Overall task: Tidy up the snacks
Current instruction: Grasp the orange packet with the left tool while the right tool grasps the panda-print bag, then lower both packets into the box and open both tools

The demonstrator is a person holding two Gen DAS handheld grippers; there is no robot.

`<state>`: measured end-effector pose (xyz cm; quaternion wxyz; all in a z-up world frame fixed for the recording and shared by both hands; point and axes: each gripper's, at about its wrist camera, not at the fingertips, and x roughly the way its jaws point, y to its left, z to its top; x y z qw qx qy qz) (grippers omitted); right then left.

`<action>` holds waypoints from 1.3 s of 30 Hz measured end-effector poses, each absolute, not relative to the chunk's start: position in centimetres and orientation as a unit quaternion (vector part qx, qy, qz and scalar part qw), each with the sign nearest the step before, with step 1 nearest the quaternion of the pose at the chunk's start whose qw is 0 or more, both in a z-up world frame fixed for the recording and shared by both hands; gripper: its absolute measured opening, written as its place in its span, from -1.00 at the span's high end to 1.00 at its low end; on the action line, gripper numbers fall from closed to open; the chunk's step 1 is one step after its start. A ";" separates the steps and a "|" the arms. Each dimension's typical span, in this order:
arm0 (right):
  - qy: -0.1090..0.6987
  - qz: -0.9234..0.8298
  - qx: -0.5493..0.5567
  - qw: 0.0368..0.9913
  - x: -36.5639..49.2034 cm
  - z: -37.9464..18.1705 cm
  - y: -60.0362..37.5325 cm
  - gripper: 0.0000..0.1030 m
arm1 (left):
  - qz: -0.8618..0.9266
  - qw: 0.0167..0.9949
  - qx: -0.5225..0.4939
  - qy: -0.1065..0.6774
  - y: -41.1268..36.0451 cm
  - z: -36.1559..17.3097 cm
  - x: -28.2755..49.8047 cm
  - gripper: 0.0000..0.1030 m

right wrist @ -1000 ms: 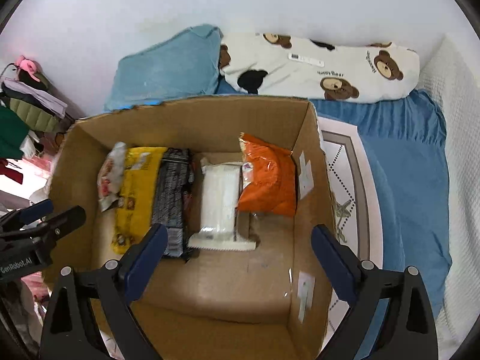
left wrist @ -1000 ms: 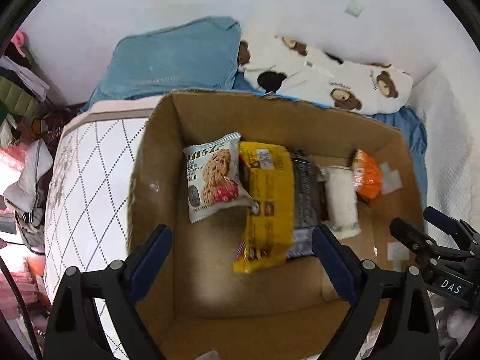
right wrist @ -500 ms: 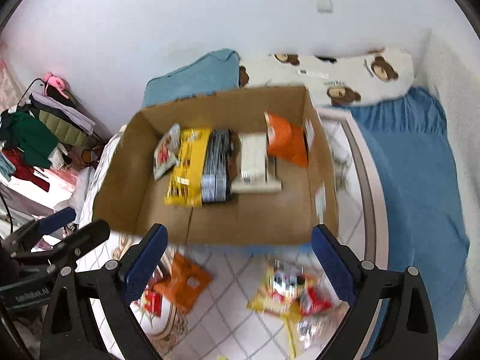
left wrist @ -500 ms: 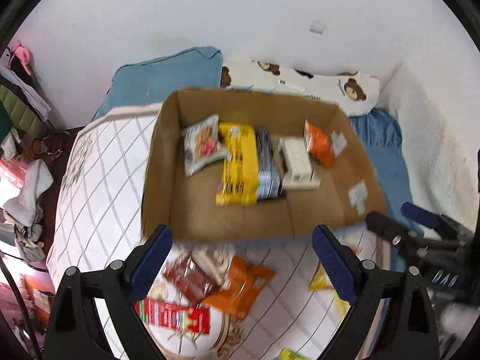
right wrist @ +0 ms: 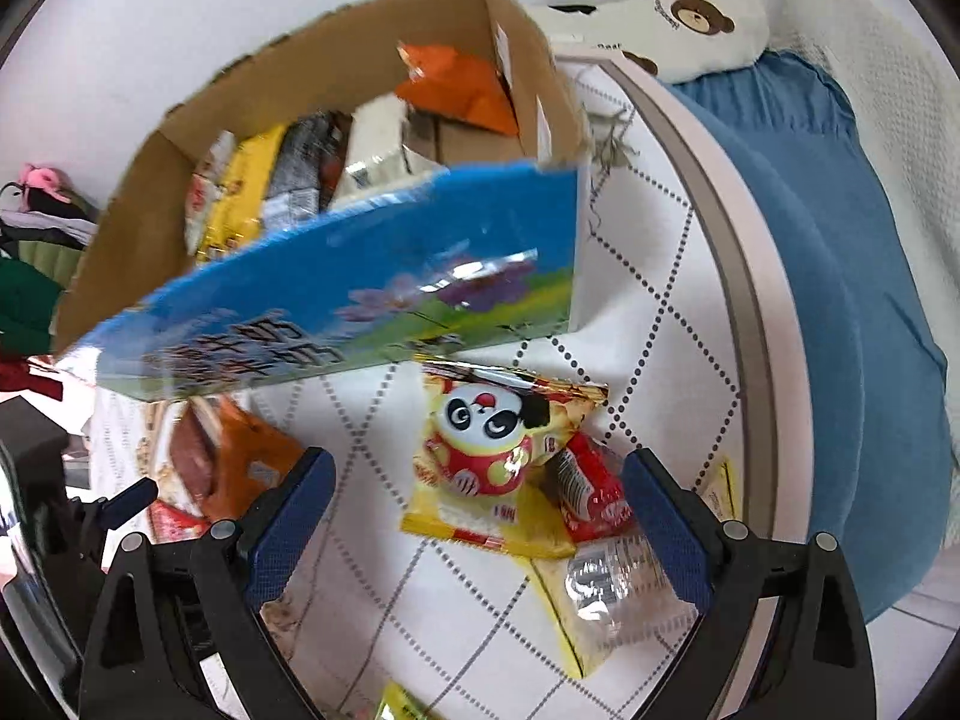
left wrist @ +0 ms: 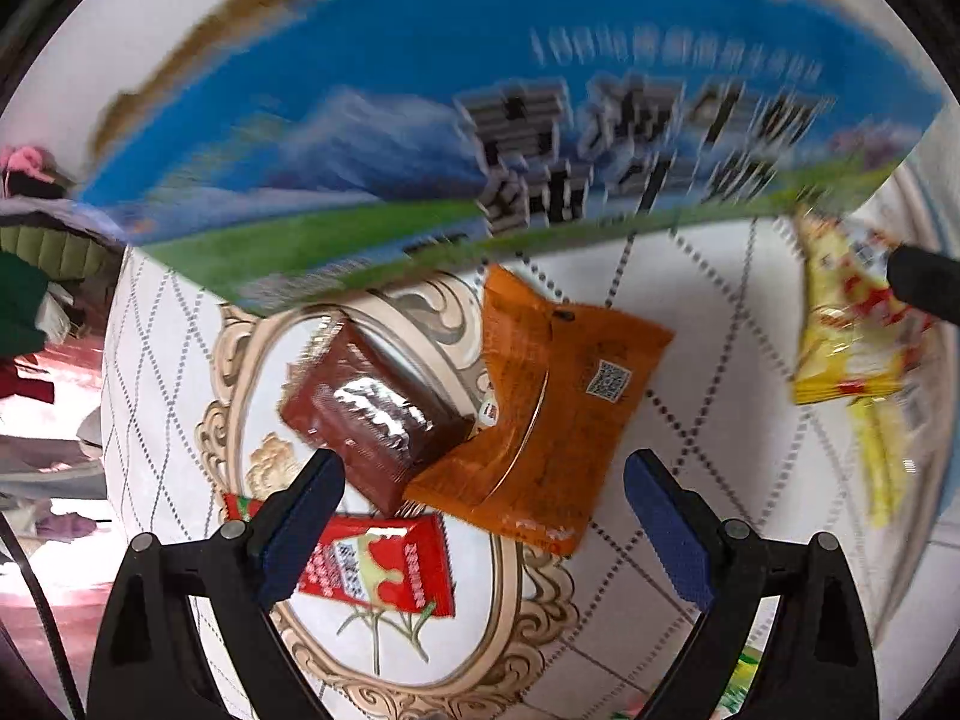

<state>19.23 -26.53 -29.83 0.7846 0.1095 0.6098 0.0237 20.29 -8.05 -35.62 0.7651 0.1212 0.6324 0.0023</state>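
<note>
My left gripper (left wrist: 483, 492) hangs open just above an orange snack packet (left wrist: 558, 402) that lies on the quilted mat, overlapping a brown packet (left wrist: 372, 408) and a red packet (left wrist: 378, 561). My right gripper (right wrist: 477, 492) is open over a yellow panda packet (right wrist: 492, 462), with a red packet (right wrist: 591, 495) and a clear-windowed yellow packet (right wrist: 606, 600) beside it. Behind both stands the cardboard box (right wrist: 150, 180) with a blue printed front (left wrist: 390, 120), holding several snacks. Neither gripper touches a packet.
The yellow panda packet (left wrist: 852, 342) and a dark tip of the right gripper (left wrist: 924, 288) show at the left view's right edge. A blue blanket (right wrist: 840, 300) and a bear-print pillow (right wrist: 690, 24) lie to the right. Clothes (right wrist: 30, 252) pile up at the left.
Both grippers have drawn back from over the box's inside and come down close to the loose packets on the mat in front of it. Their jaws stay wide.
</note>
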 end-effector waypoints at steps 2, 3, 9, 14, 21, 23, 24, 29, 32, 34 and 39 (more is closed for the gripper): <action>0.616 0.020 0.108 0.780 19.7 -31.0 -26.3 -0.91 | 0.003 0.759 0.133 0.638 -8.6 -36.8 20.7 -0.85; 0.617 0.018 0.108 0.779 19.9 -31.5 -26.1 -0.91 | 0.003 0.756 0.140 0.639 -8.9 -37.3 20.9 -0.85; 0.612 0.019 0.071 0.788 20.6 -33.1 -24.2 -0.22 | -0.014 0.754 0.185 0.630 -10.9 -39.3 21.5 -0.58; 0.609 0.036 0.045 0.791 20.0 -33.4 -23.1 -0.11 | -0.027 0.749 0.152 0.644 -11.1 -39.1 21.4 0.03; 0.640 0.080 0.033 0.764 15.7 -33.8 -22.7 -0.11 | -0.031 0.709 -0.065 0.701 -6.0 -39.8 18.5 0.03; 0.647 0.089 0.030 0.756 14.4 -34.0 -22.7 -0.11 | -0.038 0.690 -0.116 0.713 -5.1 -40.4 17.2 0.03; 0.652 0.094 0.029 0.752 13.6 -34.2 -22.6 -0.11 | -0.042 0.682 -0.134 0.718 -4.9 -40.7 16.7 0.03; 0.658 0.096 0.037 0.746 11.0 -34.9 -22.3 -0.16 | -0.043 0.666 -0.123 0.734 -5.6 -43.4 15.9 -0.16; 0.665 0.098 0.040 0.739 11.1 -35.0 -22.3 -0.23 | -0.041 0.673 -0.080 0.734 -7.0 -44.3 16.2 -0.17; 0.664 0.101 0.033 0.740 10.7 -34.8 -22.0 -0.26 | -0.036 0.681 -0.067 0.729 -8.1 -44.4 16.0 -0.17; 0.677 0.101 0.005 0.729 10.5 -36.7 -20.2 -0.22 | -0.027 0.699 -0.063 0.711 -9.4 -43.6 14.2 -0.06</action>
